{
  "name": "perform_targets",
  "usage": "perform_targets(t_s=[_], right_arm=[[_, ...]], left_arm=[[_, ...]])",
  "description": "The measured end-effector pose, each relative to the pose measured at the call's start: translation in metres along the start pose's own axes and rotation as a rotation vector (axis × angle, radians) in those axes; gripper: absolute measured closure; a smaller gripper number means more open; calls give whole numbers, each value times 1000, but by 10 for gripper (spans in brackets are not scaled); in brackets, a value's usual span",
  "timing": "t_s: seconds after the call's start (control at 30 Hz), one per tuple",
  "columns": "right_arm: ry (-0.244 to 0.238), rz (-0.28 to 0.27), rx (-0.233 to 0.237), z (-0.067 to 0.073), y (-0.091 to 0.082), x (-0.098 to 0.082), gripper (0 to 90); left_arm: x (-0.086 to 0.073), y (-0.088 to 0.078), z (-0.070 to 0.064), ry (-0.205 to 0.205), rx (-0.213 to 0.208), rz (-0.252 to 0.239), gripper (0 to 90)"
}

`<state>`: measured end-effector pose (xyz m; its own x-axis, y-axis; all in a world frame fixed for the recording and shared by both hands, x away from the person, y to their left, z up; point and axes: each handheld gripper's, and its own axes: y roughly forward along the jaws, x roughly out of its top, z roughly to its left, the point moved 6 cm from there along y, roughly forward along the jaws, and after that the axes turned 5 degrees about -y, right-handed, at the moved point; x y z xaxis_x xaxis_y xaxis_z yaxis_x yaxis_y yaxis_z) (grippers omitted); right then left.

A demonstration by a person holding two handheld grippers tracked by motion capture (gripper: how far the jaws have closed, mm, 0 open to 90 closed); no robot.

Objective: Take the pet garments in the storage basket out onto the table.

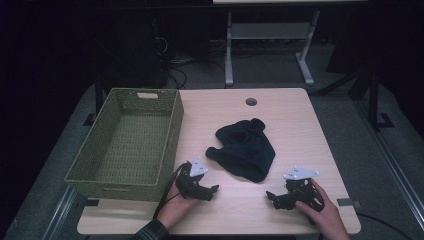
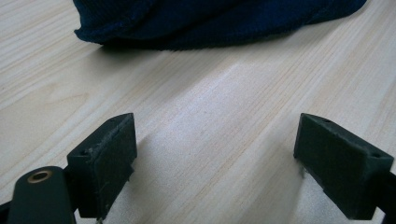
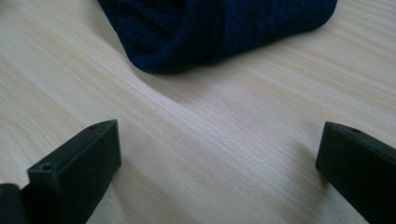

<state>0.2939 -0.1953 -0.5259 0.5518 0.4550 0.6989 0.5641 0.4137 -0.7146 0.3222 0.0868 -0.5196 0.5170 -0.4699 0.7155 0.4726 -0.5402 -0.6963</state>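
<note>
A dark navy knitted hat [image 1: 245, 150] lies crumpled in the middle of the light wooden table [image 1: 300, 130]. My left gripper [image 1: 214, 190] rests low on the table near the front, just left of the hat, jaws wide apart with bare wood between them. My right gripper [image 1: 270, 196] sits at the front right, also open and holding nothing. In the left gripper view the hat [image 2: 210, 21] lies a short way beyond my left gripper [image 2: 229, 168]. Ahead of my right gripper [image 3: 219, 172], in the right gripper view, lies the hat's ribbed edge [image 3: 219, 32].
A green woven basket [image 1: 127, 142] with nothing in it stands along the table's left side, close to my left hand. A round cable hole [image 1: 251, 102] is near the far edge. Beyond the table stand a grey desk frame [image 1: 267, 45] and cables on the floor.
</note>
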Motion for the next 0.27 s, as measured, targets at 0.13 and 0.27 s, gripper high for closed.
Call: perform_targets(t_s=[0.13,0.27], right_arm=[[-1,0,0,0,0,0,0],[2,1,-1,0,0,0,0]], left_arm=[[0,0,0,0,-1,1,125],[0,0,0,0,-1,1,126]])
